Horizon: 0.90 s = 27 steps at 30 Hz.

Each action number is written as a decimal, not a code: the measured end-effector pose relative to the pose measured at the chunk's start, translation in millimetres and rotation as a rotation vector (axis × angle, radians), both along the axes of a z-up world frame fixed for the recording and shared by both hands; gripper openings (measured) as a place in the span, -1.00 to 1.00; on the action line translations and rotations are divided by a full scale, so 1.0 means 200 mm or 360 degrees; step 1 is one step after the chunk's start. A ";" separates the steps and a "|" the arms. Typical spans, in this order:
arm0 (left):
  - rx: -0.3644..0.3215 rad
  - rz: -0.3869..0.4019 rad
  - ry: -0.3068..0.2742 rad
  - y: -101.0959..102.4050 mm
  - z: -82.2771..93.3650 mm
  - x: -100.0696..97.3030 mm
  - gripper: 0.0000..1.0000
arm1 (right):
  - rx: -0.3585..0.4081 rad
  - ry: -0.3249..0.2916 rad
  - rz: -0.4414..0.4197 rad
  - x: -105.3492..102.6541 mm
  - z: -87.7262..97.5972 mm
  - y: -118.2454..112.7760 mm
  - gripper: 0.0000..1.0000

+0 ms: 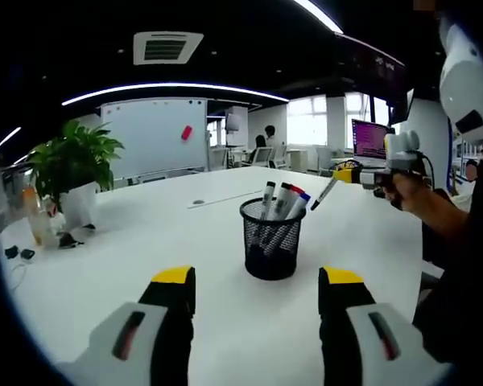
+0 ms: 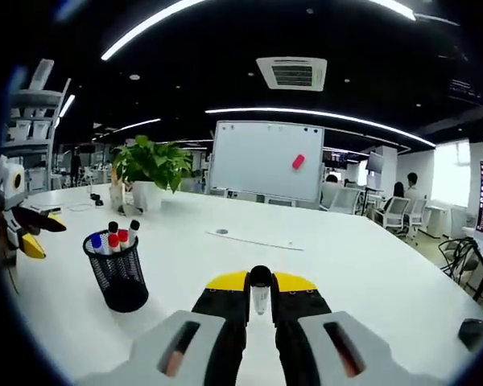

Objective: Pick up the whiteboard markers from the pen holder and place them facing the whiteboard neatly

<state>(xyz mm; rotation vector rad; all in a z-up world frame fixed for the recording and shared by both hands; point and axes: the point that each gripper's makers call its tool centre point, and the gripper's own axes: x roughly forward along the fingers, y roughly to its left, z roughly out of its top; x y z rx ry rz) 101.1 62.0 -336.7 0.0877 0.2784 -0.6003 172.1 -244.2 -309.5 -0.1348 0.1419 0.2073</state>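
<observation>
Black pen holder (image 2: pixel 118 277), four markers (image 2: pixel 113 240).

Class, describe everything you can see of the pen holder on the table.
The pen holder is a round black wire-mesh cup, standing upright on the white table. Several whiteboard markers lean inside it, caps up: black, red and blue. Neither gripper touches it.

left tool (image 1: pixel 258 293): black jaws, yellow tips | right tool (image 2: pixel 260 299): same, grey housings

obstacle: pen holder (image 1: pixel 272 240) mid-table | free: bare table (image 2: pixel 338 265) around it (toward whiteboard (image 2: pixel 262 161))
</observation>
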 end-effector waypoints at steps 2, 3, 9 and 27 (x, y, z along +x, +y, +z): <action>-0.0001 0.0001 0.0000 0.00 0.00 0.00 0.25 | -0.0002 0.0012 -0.0001 0.00 -0.01 -0.01 -0.74; -0.0003 0.0000 -0.0003 0.00 0.00 0.00 0.25 | -0.0007 0.0016 -0.0004 -0.01 -0.02 -0.01 -0.74; -0.0003 -0.0015 0.0002 -0.01 -0.01 0.00 0.25 | -0.0006 0.0066 -0.0024 -0.04 -0.08 -0.02 -0.74; -0.0007 -0.0030 0.0014 0.00 -0.02 -0.01 0.25 | 0.0037 0.0282 -0.0166 -0.13 -0.27 -0.08 -0.73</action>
